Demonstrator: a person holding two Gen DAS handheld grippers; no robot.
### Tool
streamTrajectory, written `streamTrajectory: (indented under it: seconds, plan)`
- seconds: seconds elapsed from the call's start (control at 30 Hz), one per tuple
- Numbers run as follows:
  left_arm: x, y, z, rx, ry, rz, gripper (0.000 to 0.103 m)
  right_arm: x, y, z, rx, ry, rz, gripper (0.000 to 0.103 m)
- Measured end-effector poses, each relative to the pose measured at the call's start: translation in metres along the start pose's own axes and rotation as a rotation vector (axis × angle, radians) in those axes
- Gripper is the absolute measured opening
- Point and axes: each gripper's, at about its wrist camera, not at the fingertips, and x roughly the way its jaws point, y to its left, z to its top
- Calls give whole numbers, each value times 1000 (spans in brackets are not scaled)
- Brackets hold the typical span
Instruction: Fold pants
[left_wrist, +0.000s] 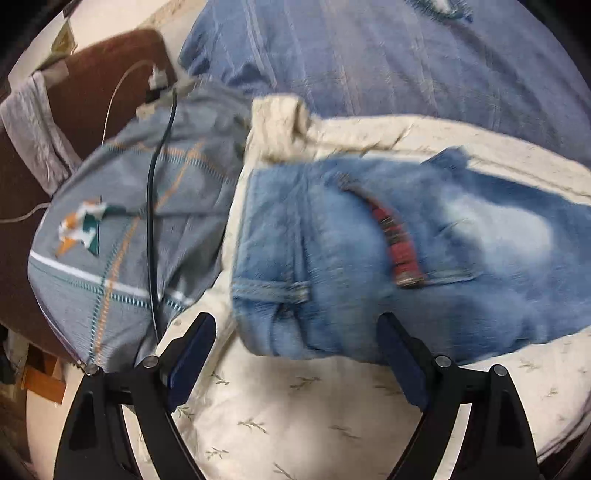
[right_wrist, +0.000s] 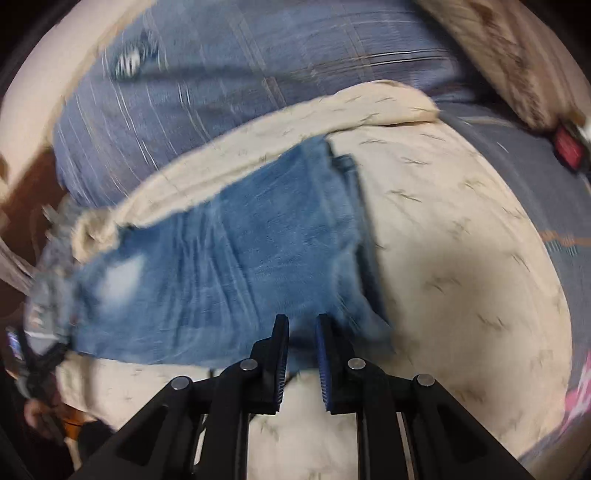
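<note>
Lying folded on a cream leaf-print quilt (left_wrist: 295, 424), blue jeans (left_wrist: 369, 258) sit w/ left gripper (left_wrist: 295, 350) spread wide, empty, over waistband; right gripper (right_wrist: 301, 354) nearly closed, nothing visibly pinched.

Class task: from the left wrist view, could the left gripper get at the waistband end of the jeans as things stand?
Probably yes: the left gripper is open, the jeans lie just ahead, nothing between.
</note>
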Motion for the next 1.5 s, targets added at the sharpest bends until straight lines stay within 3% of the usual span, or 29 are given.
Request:
streamTrajectory:
  seconds: [0.13,0.23,0.33,0.4,0.47,0.5,0.6,0.8,0.83,0.87,1.0,1.23,1.5]
  plan:
    - [-26,-25,10,17,-57,-69,89,-24,-34,-11,148,-33,153,19]
    - [-41,-51,11,56,-79,-115,89,-12,-48,-17,289,-16,263,19]
    - [-49,-71,8,106,-82,-122,89,-3,-56,-23,374,-8,280,23]
    - [-49,-81,4,131,-72,-123,89,1,-61,-26,418,-4,292,35]
    - [-48,-86,1,144,-57,-129,89,5,-65,-28,461,-25,300,66]
    - [-48,-90,-1,146,-51,-132,89,4,-68,-30,476,-52,293,67]
    - [-41,-95,-1,151,-28,-137,89,10,-66,-27,476,-67,294,67]
    - [-38,-102,-3,157,-25,-152,89,28,-52,-10,482,-58,199,63]
    - [-38,-102,-4,157,-25,-152,89,29,-49,-8,470,-57,168,52]
    - [-35,-101,-4,152,-24,-151,89,31,-47,-5,458,-53,135,35]
    - [-21,-89,-2,113,0,-148,89,25,-45,-5,460,-79,87,29]
    - [17,-66,5,38,62,-119,89,-19,16,8,260,-188,34,21]
    - [16,-50,2,-13,55,-172,89,-29,116,23,34,-174,84,21]
